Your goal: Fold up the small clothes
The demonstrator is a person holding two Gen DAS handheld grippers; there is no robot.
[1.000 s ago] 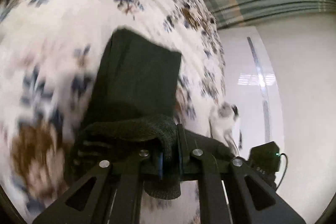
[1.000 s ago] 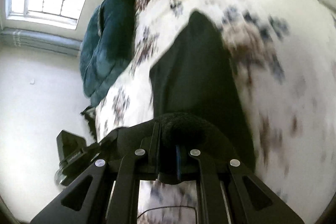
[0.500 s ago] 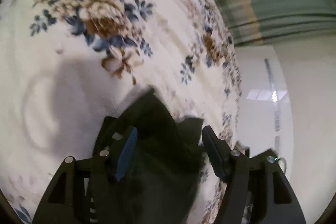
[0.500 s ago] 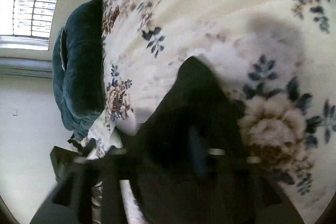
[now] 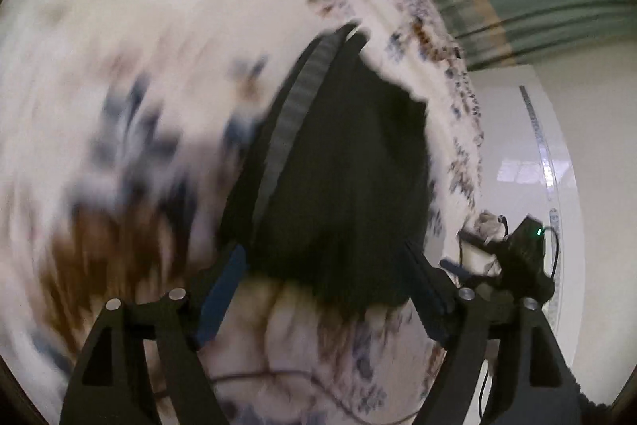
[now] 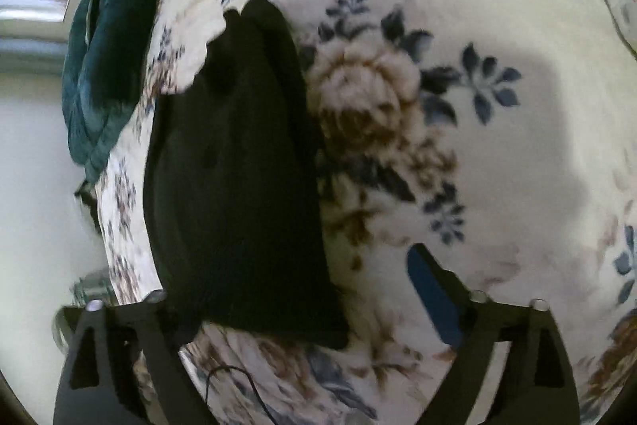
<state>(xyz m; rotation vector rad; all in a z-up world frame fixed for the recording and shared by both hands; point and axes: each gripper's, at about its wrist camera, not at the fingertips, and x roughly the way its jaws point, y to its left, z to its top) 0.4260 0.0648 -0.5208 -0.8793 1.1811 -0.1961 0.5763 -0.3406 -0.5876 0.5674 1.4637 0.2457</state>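
Both grippers hang over the bed with their jaws spread wide, and we see nothing held in either. Our left gripper [image 5: 322, 285] points forward along the floral blanket [image 5: 131, 98], its blue-padded fingers [image 5: 221, 289] at the lower middle of the frame on either side of the near edge of the dark garment [image 5: 342, 166]; whether they touch the cloth we cannot tell, as this view is blurred. That garment lies on the blanket through the centre of the frame, a grey ribbed band along its left edge. Our right gripper [image 6: 310, 301] is likewise released: its right finger [image 6: 434, 297] sits over bare blanket [image 6: 497, 146] at lower right, while the left one is mostly hidden behind the dark garment [image 6: 235, 166], which fills the left-centre. A teal cushion [image 6: 107, 58] rests at the upper left.
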